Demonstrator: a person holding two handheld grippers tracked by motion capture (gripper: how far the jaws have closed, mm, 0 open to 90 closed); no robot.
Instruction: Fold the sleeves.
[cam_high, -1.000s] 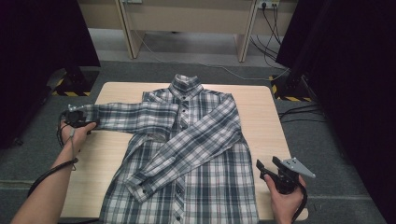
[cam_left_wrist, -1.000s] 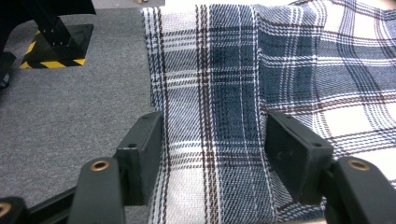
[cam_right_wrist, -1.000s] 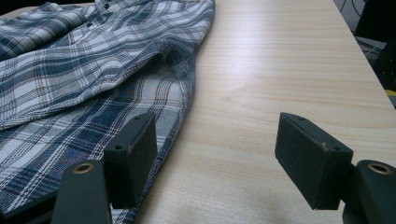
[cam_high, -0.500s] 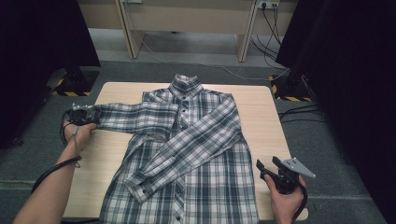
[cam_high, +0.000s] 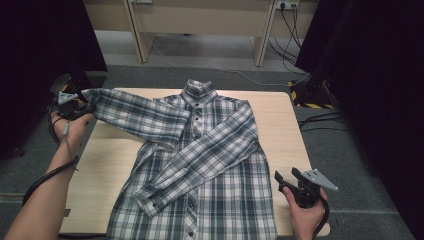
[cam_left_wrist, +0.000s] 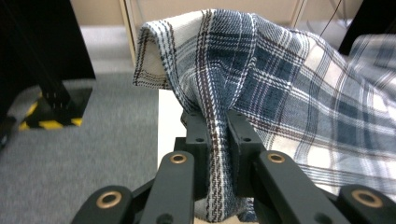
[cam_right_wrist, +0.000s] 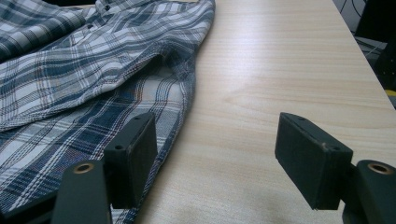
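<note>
Plaid shirt (cam_high: 210, 165) spread button-side up across centre of tabletop (cam_high: 280, 115). Sleeve (cam_high: 135, 112) now lifted at upper left, cuff freshly clamped in left tool (cam_left_wrist: 215, 140), ready for folding inward. Right tool (cam_right_wrist: 215, 158) idle, wide open, lower right.

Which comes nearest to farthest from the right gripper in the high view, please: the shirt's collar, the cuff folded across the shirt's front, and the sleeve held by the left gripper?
From the right gripper, at the table's near right corner:
1. Folded cuff, low on the shirt's front.
2. Collar, at the table's far middle.
3. Held sleeve, pinched and lifted at the far left by the left gripper.
</note>
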